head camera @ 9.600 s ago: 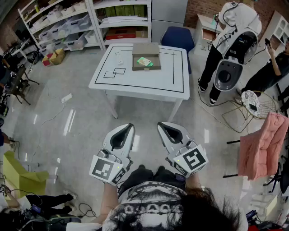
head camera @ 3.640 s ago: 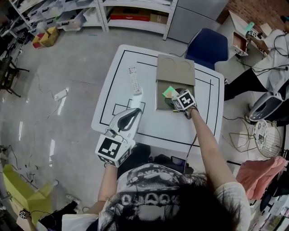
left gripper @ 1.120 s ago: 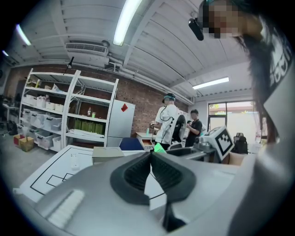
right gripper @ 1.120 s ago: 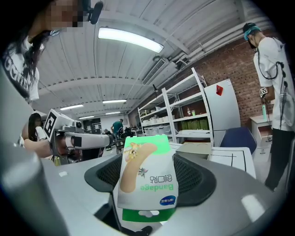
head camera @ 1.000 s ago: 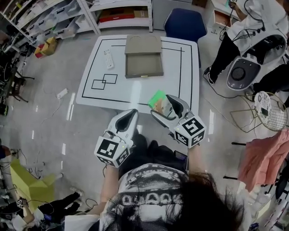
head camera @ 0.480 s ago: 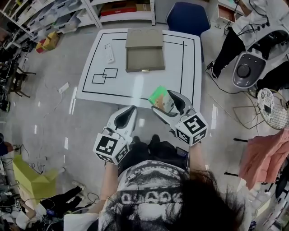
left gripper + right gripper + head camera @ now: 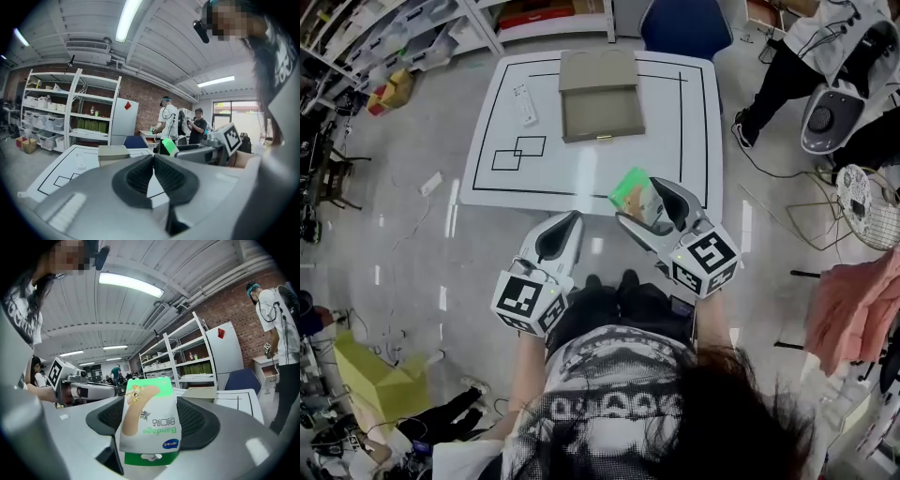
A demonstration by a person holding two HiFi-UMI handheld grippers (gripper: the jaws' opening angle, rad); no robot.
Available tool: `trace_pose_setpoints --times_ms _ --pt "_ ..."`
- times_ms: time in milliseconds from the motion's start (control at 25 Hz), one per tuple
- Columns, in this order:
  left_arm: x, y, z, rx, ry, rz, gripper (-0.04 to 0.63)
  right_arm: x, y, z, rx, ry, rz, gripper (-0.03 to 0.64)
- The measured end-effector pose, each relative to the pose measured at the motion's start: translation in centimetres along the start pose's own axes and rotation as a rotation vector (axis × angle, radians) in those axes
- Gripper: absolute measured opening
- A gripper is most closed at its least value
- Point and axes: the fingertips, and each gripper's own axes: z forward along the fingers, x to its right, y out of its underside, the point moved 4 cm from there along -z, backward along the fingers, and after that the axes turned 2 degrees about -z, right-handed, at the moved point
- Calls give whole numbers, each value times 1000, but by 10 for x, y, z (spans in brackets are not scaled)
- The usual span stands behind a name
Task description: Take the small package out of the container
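- Package (image 7: 149, 423) out of the box (image 7: 600, 112) and in the air, clamped by its flat faces between the pads of the right gripper (image 7: 639, 202); jaws open only as wide as the pack is thick, with its green end poking out past the tips.
- A few seconds back, that same gripper reaching down into the box on the table (image 7: 698, 141), right at the package; now drawn back over the near table edge, close to the body and well apart from the box.
- Over the last second, almost no further shift: same grip, same tilt, only a slight settling of pose.
- Box left where it stood, tray bare as far as the head view shows, lid flap folded back on the far side; remote (image 7: 525, 103) untouched to its left.
- Left gripper (image 7: 565, 227) held low beside the right one throughout, jaws pressed together at the tips with nothing between them; no part in the lift.
- Judgement: removal itself done, since nothing of the package touches the box any more. No set-down spot named by the task, so at most a release or a placing on the table left. Main risk a slip of the thin, smooth pack if the squeeze eases.
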Motion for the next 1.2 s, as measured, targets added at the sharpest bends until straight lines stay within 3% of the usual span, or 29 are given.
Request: trace_pose_setpoints --times_ms 1200 --pt "-39 0 -42 50 72 -10 0 -50 0 27 -52 86 -38 357"
